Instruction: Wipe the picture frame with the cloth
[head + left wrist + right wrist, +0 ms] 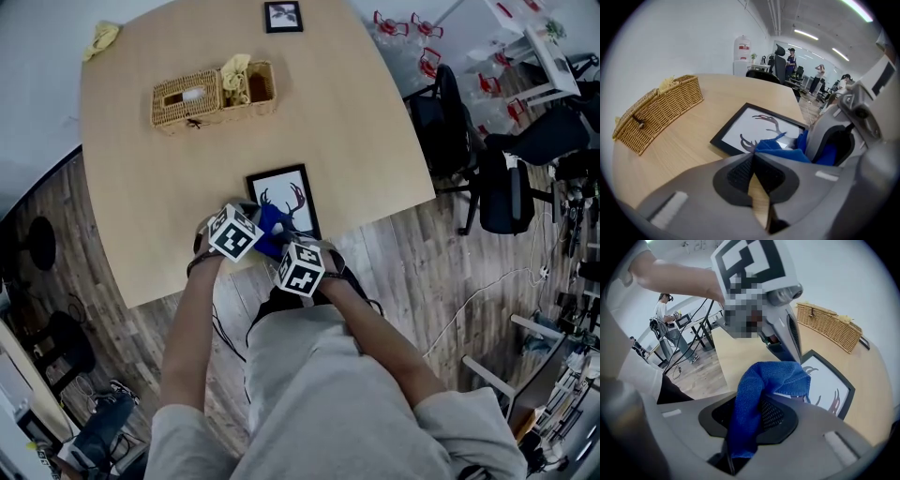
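Observation:
A black picture frame (287, 192) holding a deer-antler print lies flat at the table's near edge. My right gripper (749, 414) is shut on a blue cloth (761, 383), which folds up out of its jaws and droops over the frame's near corner (828, 386). The left gripper (753, 168) has its pads pressed together with nothing between them, just left of the cloth (780, 148) and short of the frame (757, 127). From the head view, both grippers (239, 228) (289, 251) crowd together at the frame's near end, the cloth (273, 225) between them.
A wicker basket (214, 94) with a tissue slot stands mid-table. A small second frame (283, 16) lies at the far edge, and a yellow cloth (101, 37) at the far left corner. Office chairs (492, 178) stand right of the table. People stand far off across the room.

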The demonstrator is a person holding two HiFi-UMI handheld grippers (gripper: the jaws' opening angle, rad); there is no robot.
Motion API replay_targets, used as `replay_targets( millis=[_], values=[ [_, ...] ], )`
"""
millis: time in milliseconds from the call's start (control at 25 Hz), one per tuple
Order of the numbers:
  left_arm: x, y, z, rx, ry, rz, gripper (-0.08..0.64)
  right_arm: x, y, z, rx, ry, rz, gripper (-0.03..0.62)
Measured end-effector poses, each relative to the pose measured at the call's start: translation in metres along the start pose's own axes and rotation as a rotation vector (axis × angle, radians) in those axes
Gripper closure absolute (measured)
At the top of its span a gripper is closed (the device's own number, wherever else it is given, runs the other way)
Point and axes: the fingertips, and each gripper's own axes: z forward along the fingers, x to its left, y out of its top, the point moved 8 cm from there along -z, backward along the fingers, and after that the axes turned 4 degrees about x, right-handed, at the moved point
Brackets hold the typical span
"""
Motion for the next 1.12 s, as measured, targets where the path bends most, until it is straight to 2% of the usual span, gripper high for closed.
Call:
replay_targets(
  millis=[600, 880, 1120],
  values=[
    [0.001, 0.002, 0.001, 0.028, 0.016, -0.02, 0.506, -0.02, -0.04, -0.022, -0.013, -0.074, 0.101, 0.494],
    [0.003, 0.004, 0.004, 0.035, 0.022, -0.031, 0.506, -0.032, -0.065, -0.039, 0.038, -0.099, 0.157, 0.494],
    [-0.008, 0.0, 0.003, 0.022, 0.078, -0.038, 0.508, -0.025, -0.103, -0.066, 0.1, -0.107, 0.197, 0.494]
  ],
)
